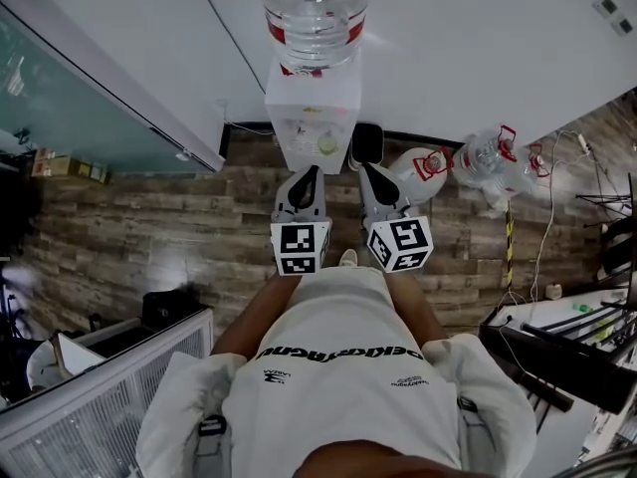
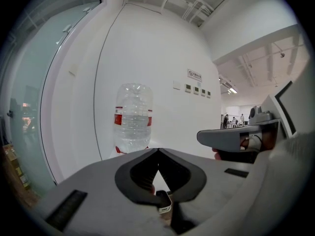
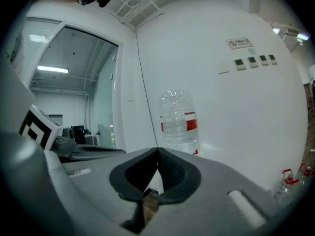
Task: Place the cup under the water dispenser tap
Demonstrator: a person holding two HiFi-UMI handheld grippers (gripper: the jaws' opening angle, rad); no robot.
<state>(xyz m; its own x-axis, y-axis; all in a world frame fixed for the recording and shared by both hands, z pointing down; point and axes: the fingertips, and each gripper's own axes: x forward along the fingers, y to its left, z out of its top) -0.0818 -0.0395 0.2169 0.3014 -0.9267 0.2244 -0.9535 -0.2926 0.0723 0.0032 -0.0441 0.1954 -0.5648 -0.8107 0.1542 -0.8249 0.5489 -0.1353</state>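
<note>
Two grippers are being held out side by side in front of the person [image 1: 338, 366], both pointing toward 12 o'clock in the head view. The left gripper [image 1: 308, 172] is sitting closed, tips meeting, with nothing between them. The right gripper [image 1: 366, 171] is closed too, tips together, and is gripping nothing. Their marker cubes are facing up, just in front of the person's chest.

The dispenser [image 1: 312, 108] is standing at 12 o'clock from the grippers, against the white wall [image 1: 448, 48], close to the tips but not touching them. A clear bottle [image 1: 314, 13] with a red label is sitting upside down on top of it. The cup [image 1: 326, 144] is seeming to be the small pale round shape in the dispenser's front recess, too small to be sure. The tap is too small to make out.

Spare bottles [image 1: 488, 162] are lying on the wood-pattern floor [image 1: 149, 227] at 2 o'clock from the right gripper, by the wall. A glass partition [image 1: 70, 98] is running along at 10 o'clock. Both gripper views are showing the bottle upright just above the closed tips.
</note>
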